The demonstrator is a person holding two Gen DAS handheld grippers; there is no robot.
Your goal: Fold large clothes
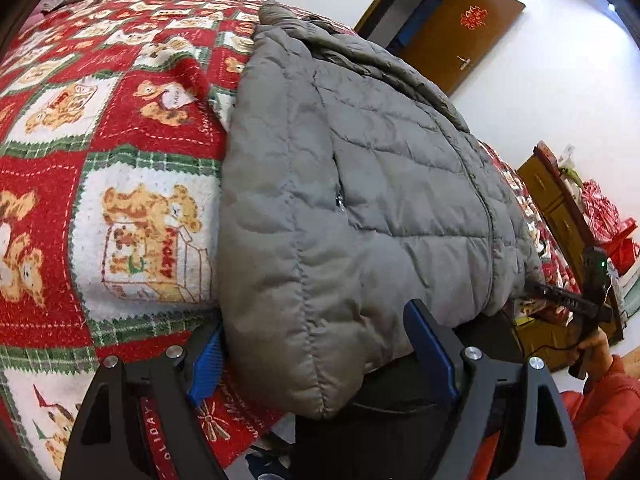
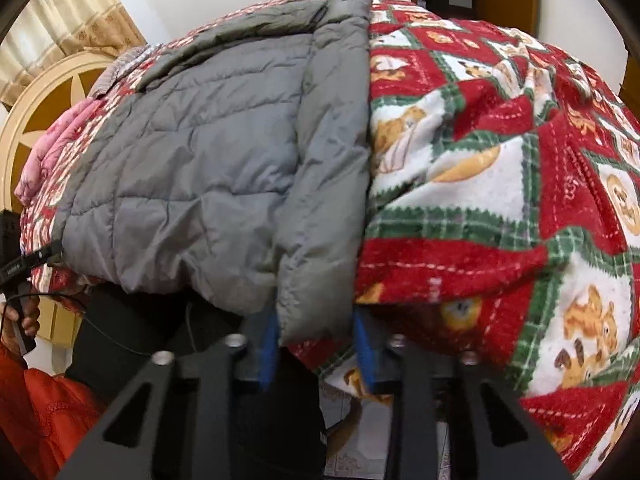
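1. Both pairs of jaws sit at the hem of a grey quilted jacket [image 1: 360, 184]: the left gripper [image 1: 320, 356] stands wide and released, its blue pads on either side of the jacket's lower corner with clear gaps; the right gripper [image 2: 316, 344] has its blue pads narrow around a folded sleeve edge, but whether they actually press the cloth I cannot tell.
2. Lying flat on the bed, the jacket has its sleeves folded in over the front, and its hem hangs over the near edge.
3. Under it spreads a red, white and green blanket [image 1: 120, 160] printed with teddy bears; it is rumpled in the right wrist view and drapes over the bed's edge.
4. A pink cloth [image 2: 44, 152] lies at the far left of the bed in the right wrist view, before a cream round headboard [image 2: 36, 100] with a brown star.
5. Behind that hang beige curtains [image 2: 68, 12].
6. White walls and a brown wooden door [image 1: 460, 36] bearing a red ornament close the room.
7. A wooden cabinet [image 1: 560, 208] stands beside the bed, red bags near it.
8. An orange sleeve [image 1: 604, 408] shows at the frame's edge.
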